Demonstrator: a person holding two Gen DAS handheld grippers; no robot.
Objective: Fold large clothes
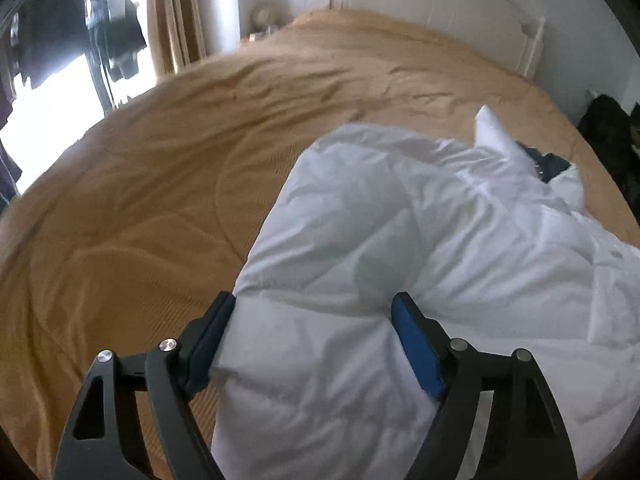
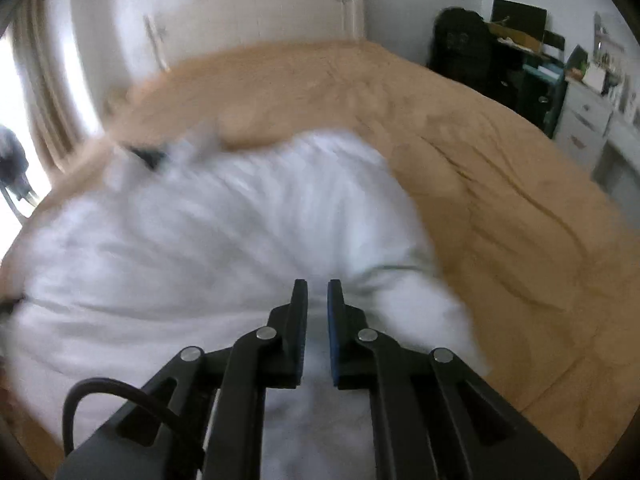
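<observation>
White padded jacket [image 1: 400, 240] bunches thick in the left gripper [image 1: 312, 312], thin in the right gripper [image 2: 318, 292], both clamped to carry its edge across the bed [image 1: 160, 180].

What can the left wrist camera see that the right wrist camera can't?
Only the left wrist view shows the left gripper, its jaws wide around a thick fold of the white puffy garment, and dark clothes hanging by the window.

Only the right wrist view shows the right gripper, pinching a thin bit of that garment, and the cluttered desk and white drawers.

Both show the garment on the tan bedspread, the white headboard and the curtain.
</observation>
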